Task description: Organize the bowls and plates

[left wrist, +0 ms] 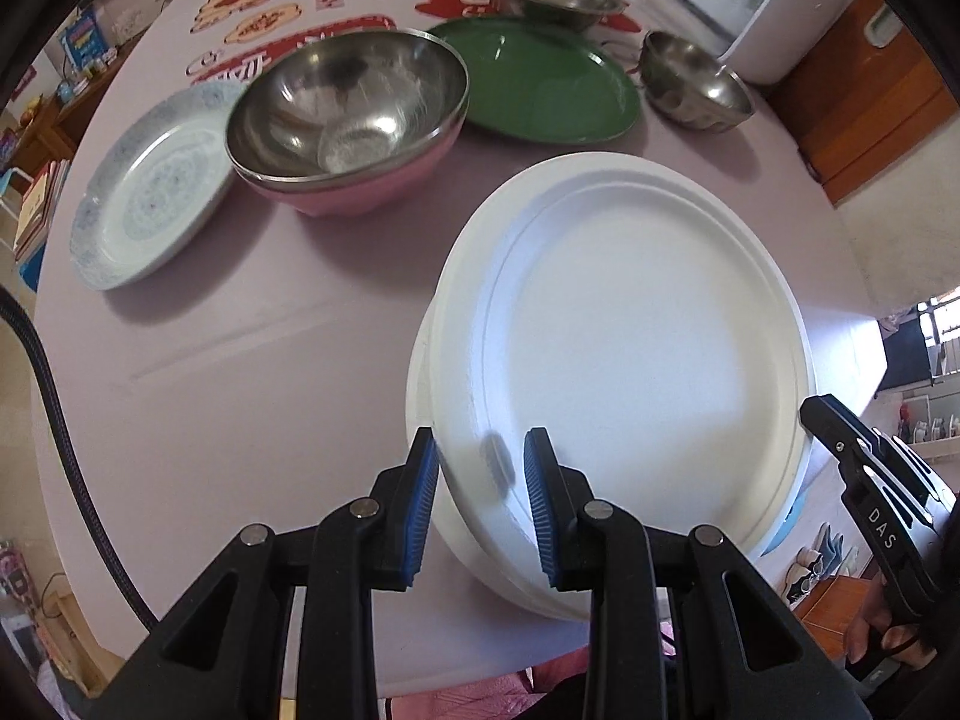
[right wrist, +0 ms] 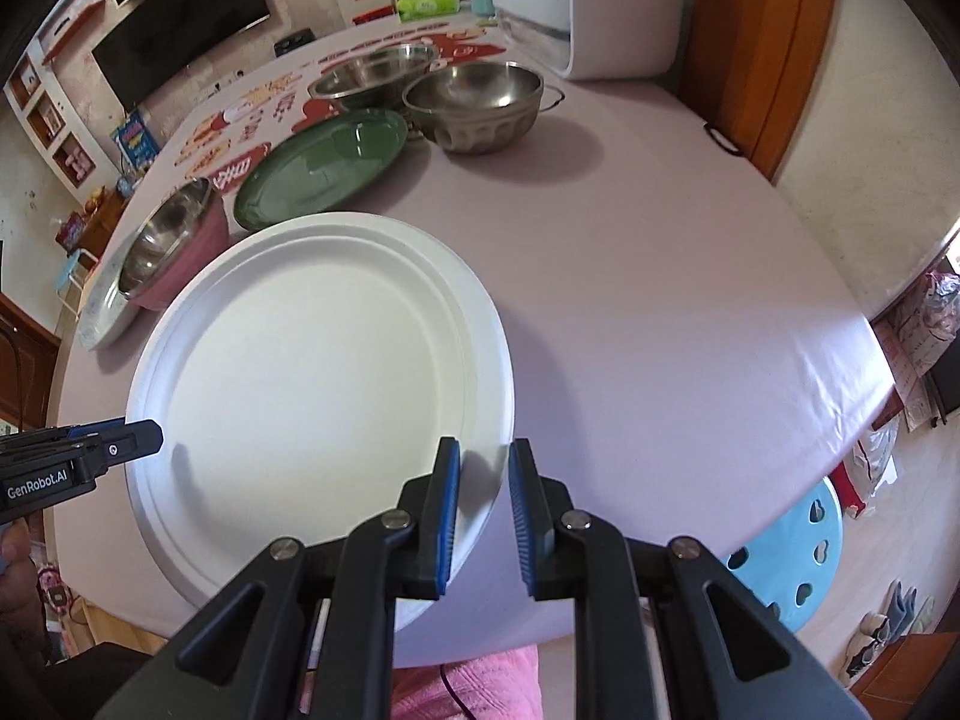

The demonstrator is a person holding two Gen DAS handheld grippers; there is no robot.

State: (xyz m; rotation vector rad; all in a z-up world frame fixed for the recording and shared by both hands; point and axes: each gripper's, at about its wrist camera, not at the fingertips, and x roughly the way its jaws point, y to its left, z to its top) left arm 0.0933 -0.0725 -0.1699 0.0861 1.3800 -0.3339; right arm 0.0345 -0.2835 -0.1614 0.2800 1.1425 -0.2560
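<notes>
Holding a stack of white disposable plates [left wrist: 630, 348] by opposite rims, the left gripper [left wrist: 480, 504] and the right gripper [right wrist: 485, 516] each have their jaws narrowed onto the stack's edge, one blue pad above the rim and one below. The stack sits near the desk's [right wrist: 660, 300] near edge, seemingly tilted and just above the pink cloth; whether it already touches cannot be told.

To do this step well, both hands should probably come down together and level, so the light plates do not slide apart, and the jaws should let go only once the stack rests flat.

The plates look thin, matte and moulded, with a stepped rim; a lower one pokes out on the left side. Farther off stand a steel bowl nested in a pink bowl [left wrist: 348, 120], a blue-patterned plate [left wrist: 150, 192] at the left, a green plate [left wrist: 540, 84], and two more steel bowls [left wrist: 696, 81] at the far right.
</notes>
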